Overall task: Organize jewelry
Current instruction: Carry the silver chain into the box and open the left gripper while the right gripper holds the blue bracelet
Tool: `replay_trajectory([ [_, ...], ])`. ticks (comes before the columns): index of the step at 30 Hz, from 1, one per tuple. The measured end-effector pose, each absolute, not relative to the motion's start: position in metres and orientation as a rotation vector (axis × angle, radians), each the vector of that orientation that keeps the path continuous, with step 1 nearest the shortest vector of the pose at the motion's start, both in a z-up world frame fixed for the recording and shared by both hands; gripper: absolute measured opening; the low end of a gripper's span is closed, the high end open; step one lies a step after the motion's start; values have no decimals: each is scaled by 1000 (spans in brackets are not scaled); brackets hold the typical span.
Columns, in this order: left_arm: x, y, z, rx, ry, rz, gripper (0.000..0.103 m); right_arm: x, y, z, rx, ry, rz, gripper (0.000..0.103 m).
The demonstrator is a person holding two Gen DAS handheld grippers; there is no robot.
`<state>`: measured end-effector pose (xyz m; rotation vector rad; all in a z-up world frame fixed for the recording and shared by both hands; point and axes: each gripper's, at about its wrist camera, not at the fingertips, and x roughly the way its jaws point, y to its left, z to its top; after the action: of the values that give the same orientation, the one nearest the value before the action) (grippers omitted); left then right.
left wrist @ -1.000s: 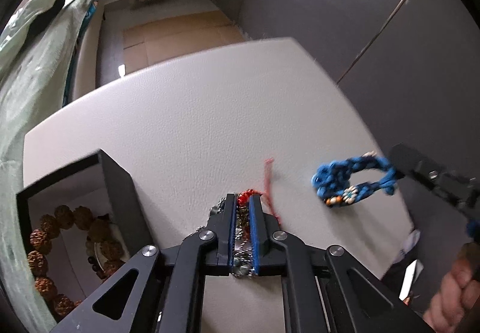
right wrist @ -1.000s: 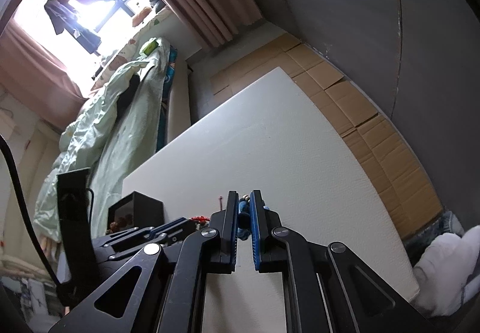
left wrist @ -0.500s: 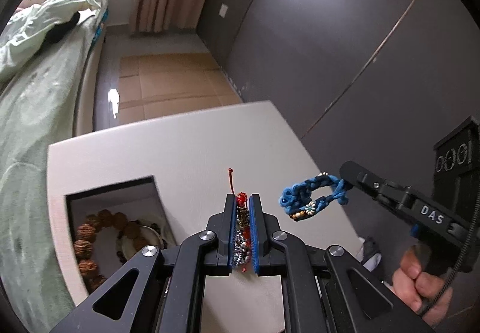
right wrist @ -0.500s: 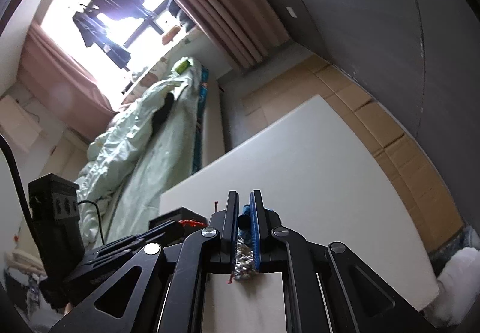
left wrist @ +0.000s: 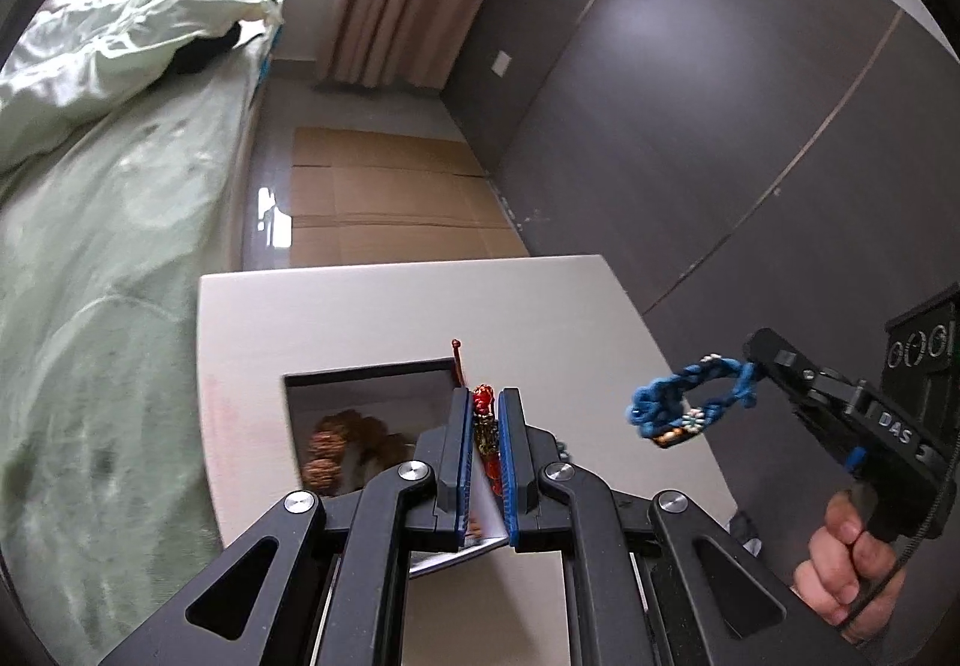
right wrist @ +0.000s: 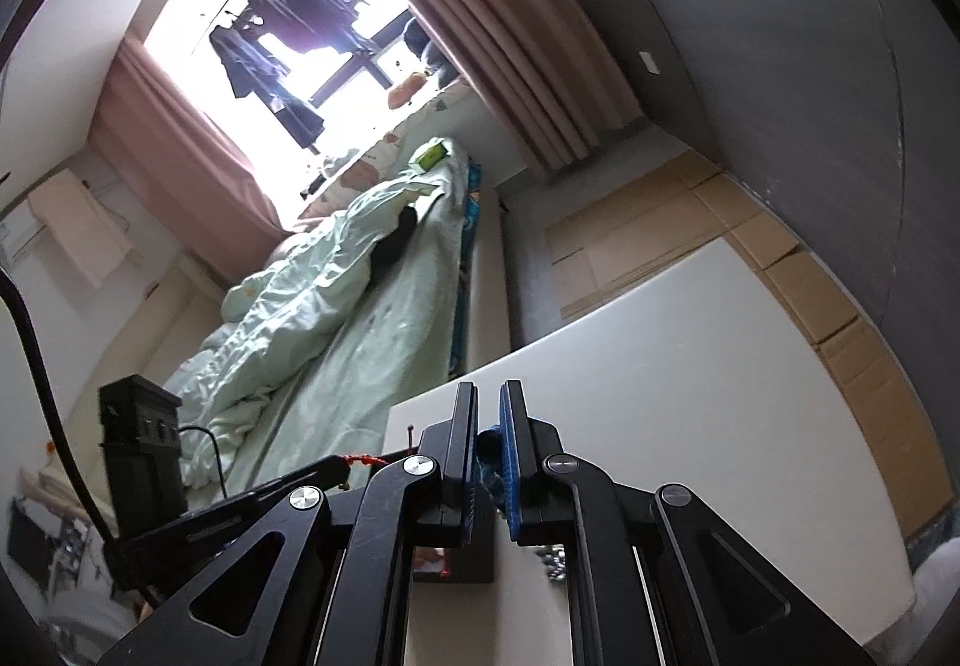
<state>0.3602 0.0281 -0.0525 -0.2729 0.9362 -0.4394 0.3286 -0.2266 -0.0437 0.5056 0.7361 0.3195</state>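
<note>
Red-beaded bracelet [left wrist: 483, 420] is pinched in your left gripper [left wrist: 483, 414] above the black box [left wrist: 366, 396]; your right gripper [right wrist: 489, 426] clamps what looks like the blue braided bracelet [left wrist: 690, 396].

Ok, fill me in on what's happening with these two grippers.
Jewelry is being sorted. The left gripper is shut on a red beaded bracelet, held above the open black box where a brown bead bracelet already lies. The right gripper is shut on a blue braided bracelet, held in the air beside the white table.
</note>
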Motion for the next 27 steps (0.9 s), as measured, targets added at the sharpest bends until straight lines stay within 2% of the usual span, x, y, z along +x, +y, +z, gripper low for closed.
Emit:
replay_trajectory([
  [3,366,40,-64,-276,954,-383,10,330,-215,-42,493,741,336,9],
  [4,369,43,-70,-287,980,-386,16,331,-210,-42,485,742,344,9],
  [5,370,46,-74,-296,1000,-387,32,332,-204,-41,477,743,352,9],
  [6,371,49,-76,-304,1006,-383,43,332,-202,-41,469,744,360,9],
  [7,369,52,-77,-306,997,-377,62,331,-199,-41,463,745,367,9],
  [8,367,55,-74,-303,975,-369,67,332,-196,-41,457,748,375,9],
  [23,361,83,-69,-311,929,-303,68,351,-135,-49,368,823,501,9],
  [24,361,84,-69,-313,929,-298,70,353,-130,-51,363,834,509,9],
  [26,360,87,-68,-317,920,-283,81,357,-125,-55,349,858,512,9],
  [27,359,87,-68,-320,914,-282,84,361,-122,-58,341,883,512,13],
])
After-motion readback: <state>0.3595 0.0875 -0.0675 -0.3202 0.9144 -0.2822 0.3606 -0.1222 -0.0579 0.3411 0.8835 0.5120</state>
